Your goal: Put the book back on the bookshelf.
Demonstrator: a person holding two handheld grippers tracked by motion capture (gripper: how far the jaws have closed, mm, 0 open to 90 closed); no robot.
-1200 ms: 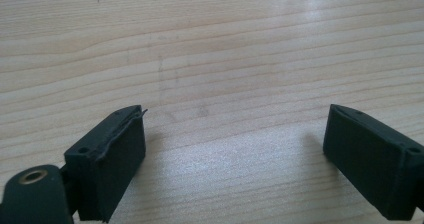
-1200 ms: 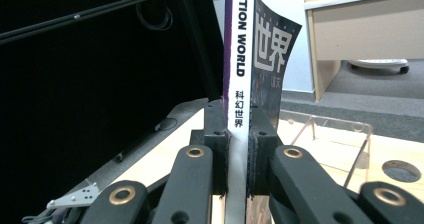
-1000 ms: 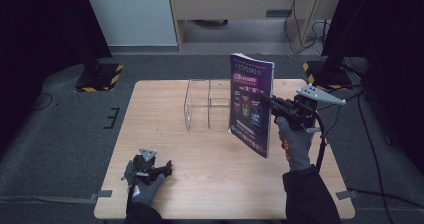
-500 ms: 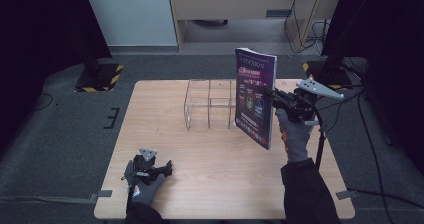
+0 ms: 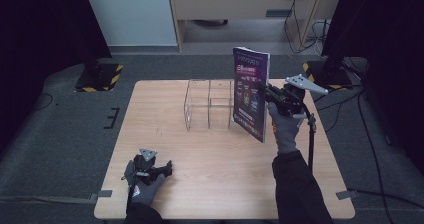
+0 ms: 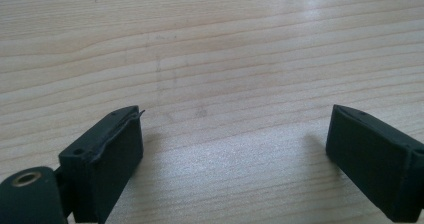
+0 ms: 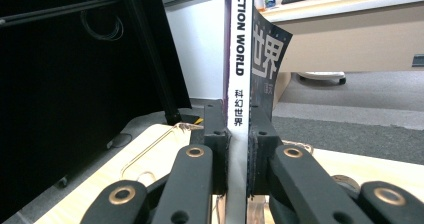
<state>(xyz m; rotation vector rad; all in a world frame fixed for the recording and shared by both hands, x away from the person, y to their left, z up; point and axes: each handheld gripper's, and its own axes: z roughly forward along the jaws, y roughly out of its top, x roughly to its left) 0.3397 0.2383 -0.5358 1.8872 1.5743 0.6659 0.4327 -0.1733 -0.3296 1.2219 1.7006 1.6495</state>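
Holding the magazine [image 5: 250, 96] upright by its spine, right of centre in the high view, just right of the wire rack [image 5: 210, 104], with the right gripper [image 7: 238, 149] clamped on it. Risked snagging the lower corner on the rack's wire, or twisting in so narrow a pinch. Rested at lower left with the left gripper [image 6: 235, 149] open, empty. Could not make out the rack's slots or the magazine's bottom edge.

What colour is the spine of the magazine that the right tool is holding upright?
The magazine has a white spine with black lettering; the right gripper view shows it best.
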